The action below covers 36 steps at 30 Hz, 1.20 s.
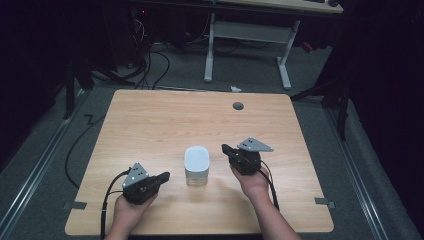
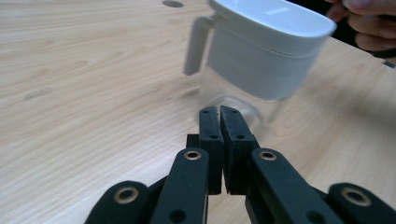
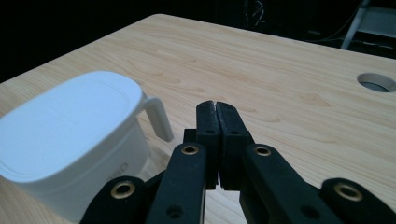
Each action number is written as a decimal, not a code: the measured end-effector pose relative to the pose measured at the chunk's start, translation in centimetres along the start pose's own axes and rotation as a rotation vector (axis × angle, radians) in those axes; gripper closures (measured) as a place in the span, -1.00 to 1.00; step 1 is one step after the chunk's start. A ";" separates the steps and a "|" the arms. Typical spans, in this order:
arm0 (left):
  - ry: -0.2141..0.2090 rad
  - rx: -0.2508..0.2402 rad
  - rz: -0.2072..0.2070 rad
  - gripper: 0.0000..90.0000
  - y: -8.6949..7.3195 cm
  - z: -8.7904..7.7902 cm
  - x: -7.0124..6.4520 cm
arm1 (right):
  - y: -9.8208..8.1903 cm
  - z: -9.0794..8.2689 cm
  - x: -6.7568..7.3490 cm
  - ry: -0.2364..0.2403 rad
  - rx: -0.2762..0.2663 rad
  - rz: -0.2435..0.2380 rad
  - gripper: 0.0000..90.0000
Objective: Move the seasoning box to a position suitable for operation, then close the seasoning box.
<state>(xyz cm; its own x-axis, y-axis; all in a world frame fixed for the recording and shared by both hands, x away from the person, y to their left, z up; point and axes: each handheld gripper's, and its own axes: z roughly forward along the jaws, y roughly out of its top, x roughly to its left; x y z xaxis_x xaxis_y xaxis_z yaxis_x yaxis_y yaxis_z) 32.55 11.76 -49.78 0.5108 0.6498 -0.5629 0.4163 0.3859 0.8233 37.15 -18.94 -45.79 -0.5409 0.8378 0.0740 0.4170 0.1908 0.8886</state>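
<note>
**Both grippers flank the lidded jug, jaws closed and empty**

The wooden table (image 1: 150, 125) carries one thing: a clear jug (image 1: 196, 166) with a white lid (image 1: 196, 158) and a white handle (image 2: 194, 44). It stands upright toward the near edge, roughly midway between the left and right edges, and well away from the cable hole (image 1: 238, 106) by the far edge.

The left gripper (image 1: 162, 177) lies low over the table to the jug's left, pointing at it. In the left gripper view its jaws stand pressed together with nothing between them, their tips near the jug's clear base but not touching. The right gripper (image 1: 226, 149) sits to the jug's right, also aimed inward. Its own view shows the jaws closed and empty, with the lid just beside and below them and the handle a little beyond.

The work in hand looks like taking hold of the jug or its lid. To do it well, each gripper probably needs its jaws opened before it closes in, since closed tips would only push the light jug across the smooth top. One gripper should likely steady the clear body low down, where it is stiffest, while the other takes the lid's rim or the handle squarely. Coming in level and slowly lessens the risk of tipping it.
</note>
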 end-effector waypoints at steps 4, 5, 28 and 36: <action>0.041 -0.028 0.018 0.96 0.7 -0.1 1.1 | -0.8 -0.4 -0.8 -0.010 0.001 -0.003 0.98; 0.052 -0.034 0.013 0.96 0.8 -0.1 1.4 | -1.1 -0.6 -1.0 -0.016 0.004 -0.001 0.97; 0.392 -0.144 0.071 0.32 0.3 -5.1 6.1 | -10.5 -9.1 -6.8 -0.285 0.021 0.029 0.36; 0.394 -0.112 0.086 0.21 -0.2 -4.2 5.9 | -10.6 -8.8 -7.6 -0.280 0.019 0.077 0.26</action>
<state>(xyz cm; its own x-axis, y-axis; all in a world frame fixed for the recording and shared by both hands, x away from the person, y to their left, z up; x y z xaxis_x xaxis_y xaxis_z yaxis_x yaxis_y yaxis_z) 32.31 18.22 -52.98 0.2043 0.8752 -0.4386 0.2889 0.3741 0.8812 30.44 -31.81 -51.77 -0.2853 0.9584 0.0108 0.4641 0.1283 0.8765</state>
